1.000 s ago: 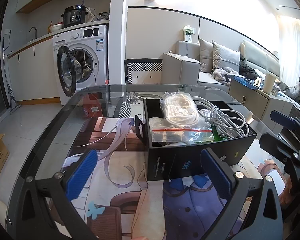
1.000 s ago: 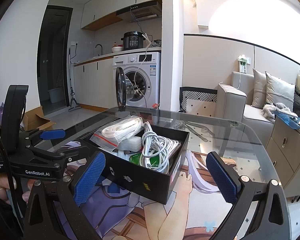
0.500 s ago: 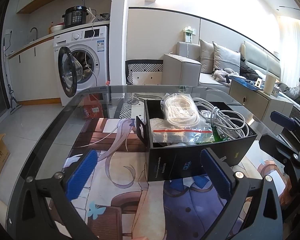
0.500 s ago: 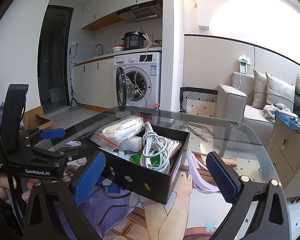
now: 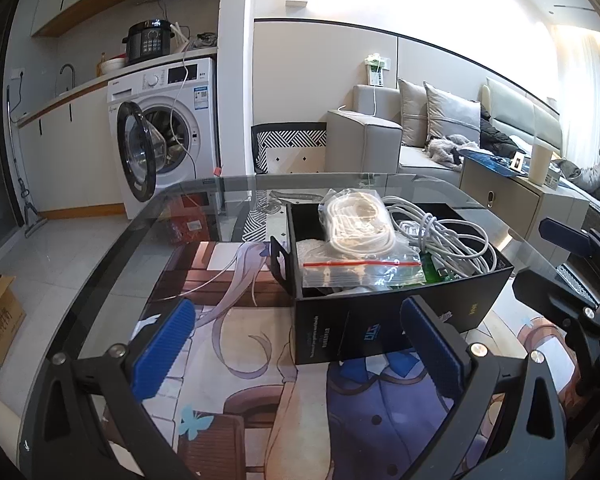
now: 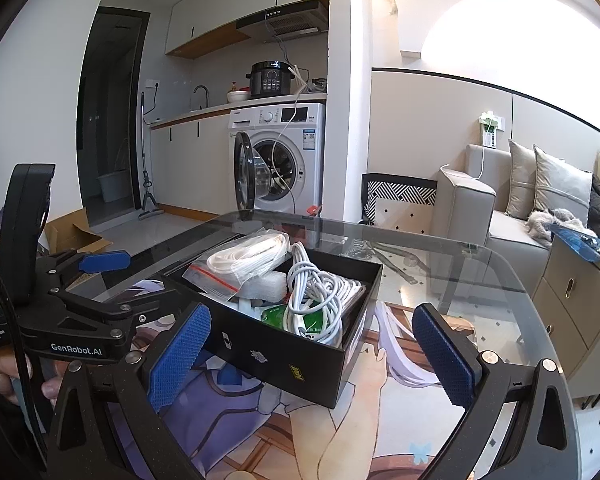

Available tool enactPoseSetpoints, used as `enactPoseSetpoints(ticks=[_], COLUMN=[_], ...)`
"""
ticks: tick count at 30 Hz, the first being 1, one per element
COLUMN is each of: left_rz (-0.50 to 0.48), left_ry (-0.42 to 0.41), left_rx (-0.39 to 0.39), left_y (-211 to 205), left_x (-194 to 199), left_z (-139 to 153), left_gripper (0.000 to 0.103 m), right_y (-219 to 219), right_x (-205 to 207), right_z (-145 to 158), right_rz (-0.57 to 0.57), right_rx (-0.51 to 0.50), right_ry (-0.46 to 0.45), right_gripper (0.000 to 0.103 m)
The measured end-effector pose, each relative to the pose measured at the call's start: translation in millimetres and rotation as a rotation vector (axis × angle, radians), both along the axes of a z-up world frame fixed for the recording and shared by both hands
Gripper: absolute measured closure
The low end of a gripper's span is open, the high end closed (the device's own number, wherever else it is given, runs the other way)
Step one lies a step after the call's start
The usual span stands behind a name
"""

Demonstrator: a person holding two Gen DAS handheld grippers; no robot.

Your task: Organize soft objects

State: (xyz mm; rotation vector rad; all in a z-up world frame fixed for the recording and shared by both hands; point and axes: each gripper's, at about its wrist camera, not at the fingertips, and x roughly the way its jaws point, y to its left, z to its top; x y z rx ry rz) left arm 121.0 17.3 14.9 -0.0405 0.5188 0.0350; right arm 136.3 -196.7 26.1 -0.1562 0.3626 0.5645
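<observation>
Left wrist view: the left gripper (image 5: pixel 300 344) hangs above the glass tabletop (image 5: pixel 112 256) with its 2 blue-padded fingers (image 5: pixel 162 350) spread wide and nothing between them. Ahead of them stands an open black box (image 5: pixel 384 316) on the printed mat (image 5: pixel 236 364). Inside the box, a clear zip bag of coiled white cable (image 5: pixel 358 236) lies on top toward the left, and a loose bundle of white cords (image 5: pixel 448 240) fills the right side, with something green (image 5: pixel 434 270) beneath. The right gripper (image 5: pixel 580 280) shows at the right edge, beside the box; from here I cannot tell how its fingers stand.

Right wrist view: the right gripper (image 6: pixel 312 356) has its 2 fingers (image 6: pixel 442 360) wide apart, holding nothing, just short of the box's (image 6: pixel 284 360) near wall. The zip bag (image 6: pixel 248 258) rests at the far left of the box, a white foam block (image 6: pixel 266 286) beside it, the cords (image 6: pixel 320 300) at the right. The left gripper (image 6: pixel 80 304) sits left of the box, with a hand (image 6: pixel 4 372) behind it.
</observation>
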Motion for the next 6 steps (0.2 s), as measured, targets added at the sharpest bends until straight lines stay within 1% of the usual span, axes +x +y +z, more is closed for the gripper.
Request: enactPoseSetpoints(ticks=[6], left_rz=[-0.004], left_ry=[-0.002], left_rx=[0.0], left_y=[-1.6], left_x=[0.2], left_z=[0.7], left_gripper=[0.0], right_y=[-1.5], right_x=[5.1], right_z=[-0.6], right_rz=[0.007], right_rx=[0.005], right_ry=[0.008], right_gripper=[0.0])
